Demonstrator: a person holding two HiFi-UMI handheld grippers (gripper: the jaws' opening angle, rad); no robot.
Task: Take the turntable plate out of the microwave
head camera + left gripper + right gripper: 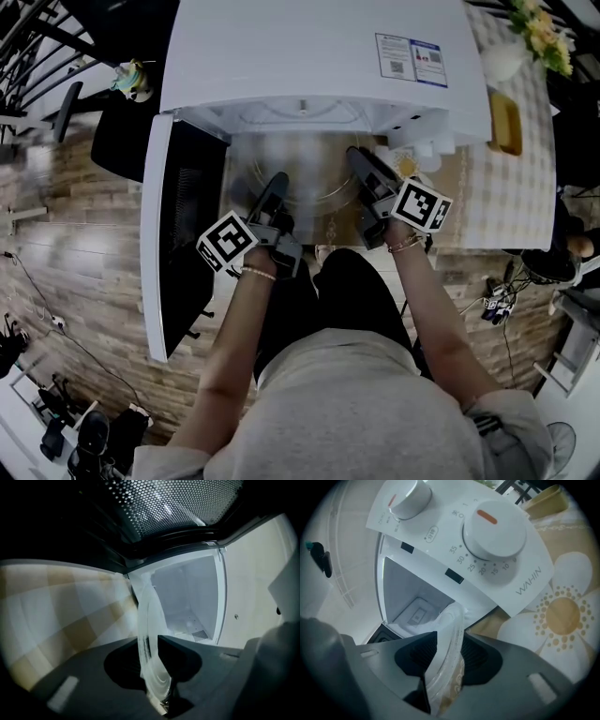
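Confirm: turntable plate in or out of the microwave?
Out, apparently: left gripper and right gripper clamp the plate before the open microwave, above the tablecloth.

A checked-cloth table (525,187) carries the microwave (319,56).

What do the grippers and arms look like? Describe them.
The left gripper and right gripper are dark grey, with long jaws and ribbed pads; each carries a white cube with black square markers. Forearms are bare, a thin bracelet on each wrist; the top is grey, short-sleeved.
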